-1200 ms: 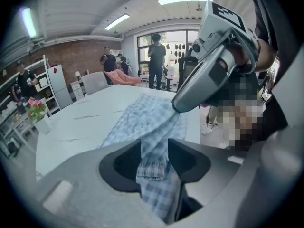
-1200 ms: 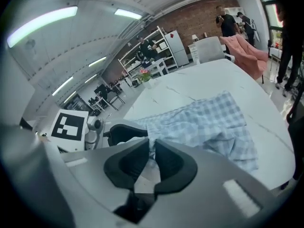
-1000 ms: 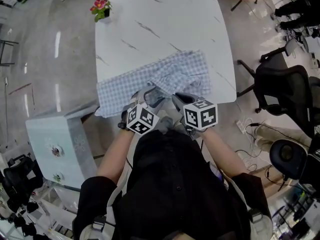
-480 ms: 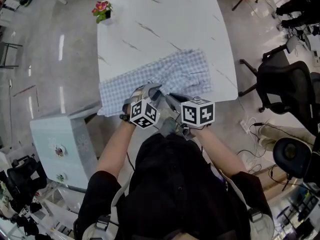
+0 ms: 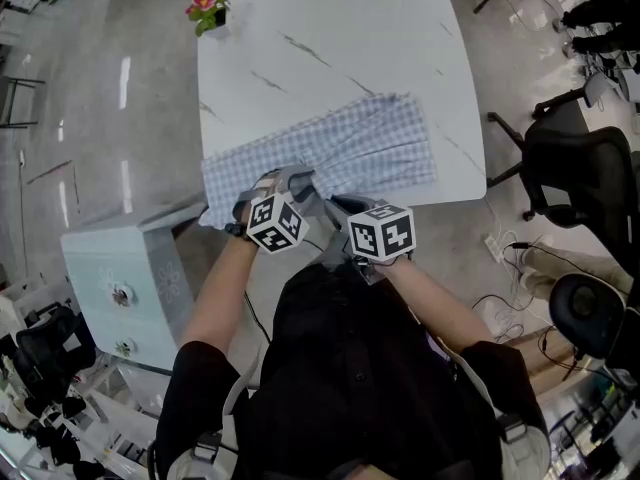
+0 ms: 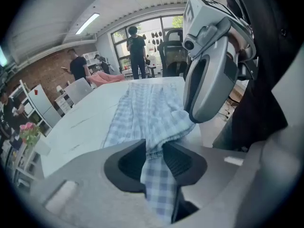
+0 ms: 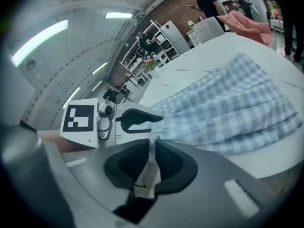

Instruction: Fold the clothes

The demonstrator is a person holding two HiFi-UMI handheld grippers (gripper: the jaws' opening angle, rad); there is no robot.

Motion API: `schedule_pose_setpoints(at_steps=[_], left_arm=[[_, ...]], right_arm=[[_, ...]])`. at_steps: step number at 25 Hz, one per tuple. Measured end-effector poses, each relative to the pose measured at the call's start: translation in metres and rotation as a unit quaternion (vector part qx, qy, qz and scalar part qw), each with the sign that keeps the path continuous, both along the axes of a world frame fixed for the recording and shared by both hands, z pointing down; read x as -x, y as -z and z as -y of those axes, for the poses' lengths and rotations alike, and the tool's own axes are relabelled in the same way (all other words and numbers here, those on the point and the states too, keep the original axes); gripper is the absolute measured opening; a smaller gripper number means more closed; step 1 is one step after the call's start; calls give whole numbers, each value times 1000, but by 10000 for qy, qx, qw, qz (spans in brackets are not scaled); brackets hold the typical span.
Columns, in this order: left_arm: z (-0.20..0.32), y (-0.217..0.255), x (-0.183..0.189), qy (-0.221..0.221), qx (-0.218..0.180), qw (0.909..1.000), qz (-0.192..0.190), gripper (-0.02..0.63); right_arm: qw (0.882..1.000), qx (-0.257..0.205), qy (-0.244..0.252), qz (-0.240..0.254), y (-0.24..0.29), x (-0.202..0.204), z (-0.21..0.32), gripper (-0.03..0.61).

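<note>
A blue-and-white checked garment (image 5: pixel 340 148) lies spread across the near part of the white marble table (image 5: pixel 330 48). Both grippers sit close together at its near hem. My left gripper (image 5: pixel 290 181) has a fold of the checked cloth (image 6: pixel 147 108) pinched between its pads (image 6: pixel 178 158). Its jaws have just been closing and then eased slightly, with the cloth between them. My right gripper (image 5: pixel 335 206) is shut on a pale inner piece of the same garment (image 7: pixel 228 113), seen between its pads (image 7: pixel 168 160). The right gripper's body (image 6: pixel 209 80) looms beside the left one.
A small flower pot (image 5: pixel 207 10) stands at the table's far left corner. A pale blue cabinet (image 5: pixel 130 278) is at the near left of the table. Black office chairs (image 5: pixel 585 183) stand on the right. People (image 6: pixel 137 49) stand beyond the table, where pink cloth (image 7: pixel 247 20) lies.
Both grippers have drawn back toward the near table edge and a little left. The bunched middle of the garment has been pulled out flatter. The left jaws have closed on the hem.
</note>
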State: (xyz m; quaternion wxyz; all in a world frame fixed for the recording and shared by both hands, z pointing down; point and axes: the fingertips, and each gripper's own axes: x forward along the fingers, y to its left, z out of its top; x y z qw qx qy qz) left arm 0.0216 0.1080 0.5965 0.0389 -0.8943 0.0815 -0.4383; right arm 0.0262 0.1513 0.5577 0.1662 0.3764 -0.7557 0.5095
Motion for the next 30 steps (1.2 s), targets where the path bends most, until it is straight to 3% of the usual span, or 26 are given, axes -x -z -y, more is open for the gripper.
schedule_pose_setpoints(at_steps=[6, 8, 12, 18, 22, 28, 30], left_arm=[[-4, -4, 23, 228, 215, 9995, 83, 142], [-2, -3, 36, 460, 287, 9985, 57, 143], [3, 5, 42, 1006, 557, 9930, -282, 143], [16, 19, 24, 1393, 628, 9861, -661, 140], [34, 27, 13, 1509, 579, 9845, -684, 138], [62, 16, -3, 1595, 777, 9833, -397, 140], [65, 9, -2, 1611, 870, 9828, -254, 173]], right_arm=[[9997, 21, 248, -74, -16, 6, -6, 54], [9988, -37, 473, -107, -17, 10, -10, 85], [9957, -153, 908, -137, -15, 18, -23, 153], [9925, -473, 1106, -232, 2, 12, -26, 158], [9914, -787, 833, -638, 13, -28, -7, 152], [9824, -991, 6, -1584, 5, -136, 41, 144], [9765, -1030, -175, -1885, 1, -165, 51, 141]])
